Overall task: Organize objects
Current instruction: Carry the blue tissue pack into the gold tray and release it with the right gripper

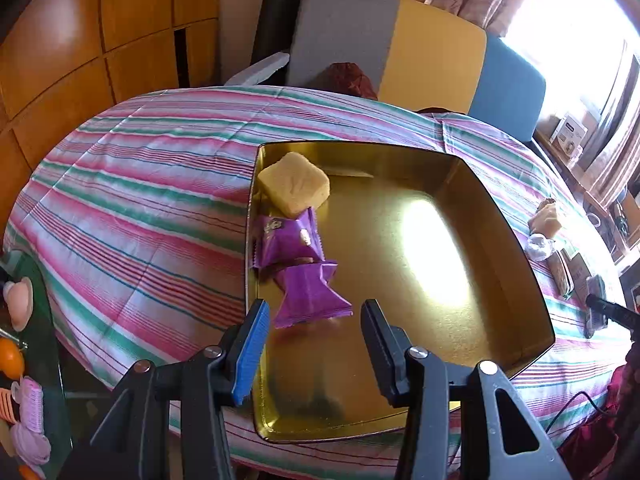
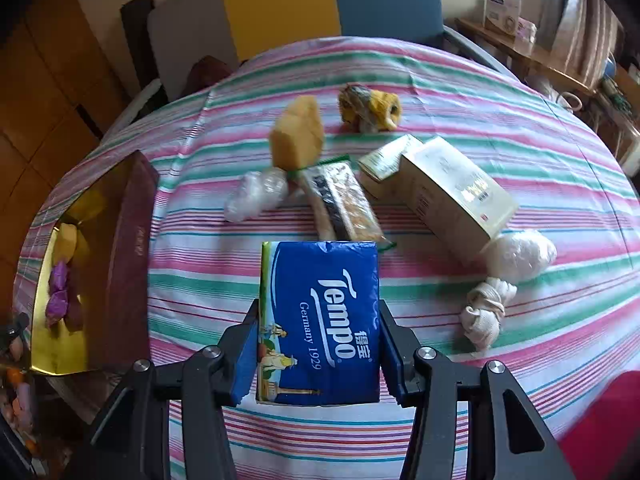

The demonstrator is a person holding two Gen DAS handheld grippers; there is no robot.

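Tissue pack gripped over the cloth, gold tin waiting off to its left.

Right gripper [image 2: 318,354] is clamped on the blue tissue pack [image 2: 320,320], by its near end only, so it may tilt or slip out. Left gripper [image 1: 316,336] hangs part-open and empty over the tin [image 1: 500,216]; two purple packets [image 1: 304,272] and a yellow cake [image 1: 294,188] line the tin's left wall. Beyond the pack lie boxes [image 2: 456,192] and wrapped snacks [image 2: 340,200]; a low swing could clip them or the tin's rim.
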